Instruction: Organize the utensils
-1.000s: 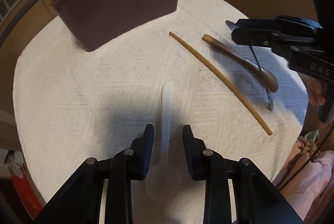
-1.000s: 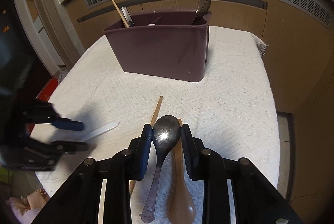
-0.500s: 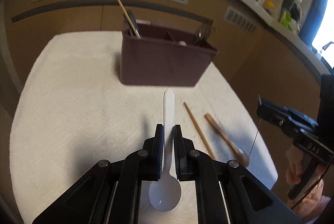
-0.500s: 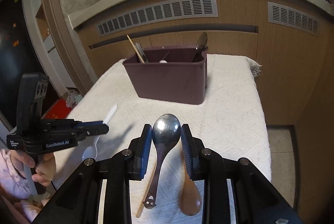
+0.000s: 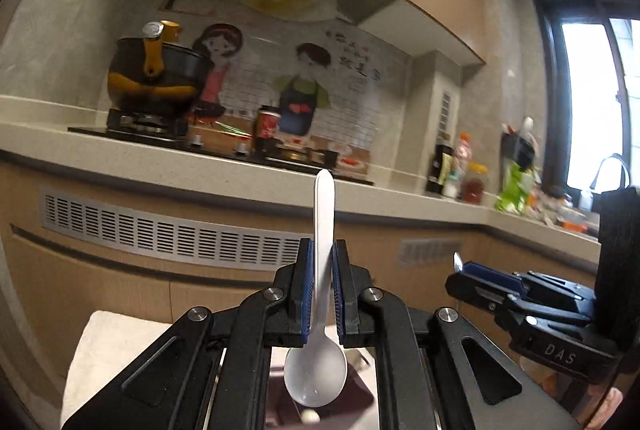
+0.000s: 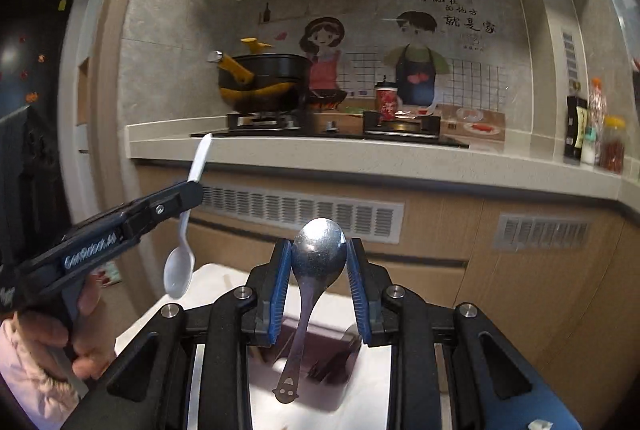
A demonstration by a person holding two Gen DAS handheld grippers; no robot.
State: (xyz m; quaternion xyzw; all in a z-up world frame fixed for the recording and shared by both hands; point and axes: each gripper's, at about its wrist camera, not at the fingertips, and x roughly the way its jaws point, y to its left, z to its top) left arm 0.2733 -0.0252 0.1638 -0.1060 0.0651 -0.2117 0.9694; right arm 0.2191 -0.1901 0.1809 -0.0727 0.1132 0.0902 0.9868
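My left gripper (image 5: pixel 321 262) is shut on a white plastic spoon (image 5: pixel 318 374), handle up, bowl hanging down over the maroon utensil caddy (image 5: pixel 352 402). It also shows in the right wrist view (image 6: pixel 190 191) with the white spoon (image 6: pixel 179 270). My right gripper (image 6: pixel 319 262) is shut on a metal spoon (image 6: pixel 318 254), gripped at the bowl, handle hanging down above the caddy (image 6: pixel 328 358). The right gripper shows at the right of the left wrist view (image 5: pixel 460 270). Both are lifted well above the table.
The white cloth-covered table (image 5: pixel 108 346) lies below, mostly hidden by the grippers. Behind is a kitchen counter (image 6: pixel 360 157) with a stove and black pot (image 6: pixel 264 81). Wooden cabinets with vents stand beyond the table.
Both grippers have lifted their spoons off the table and tilted up. They now hang over the caddy, and the views face the counter instead of the tabletop.
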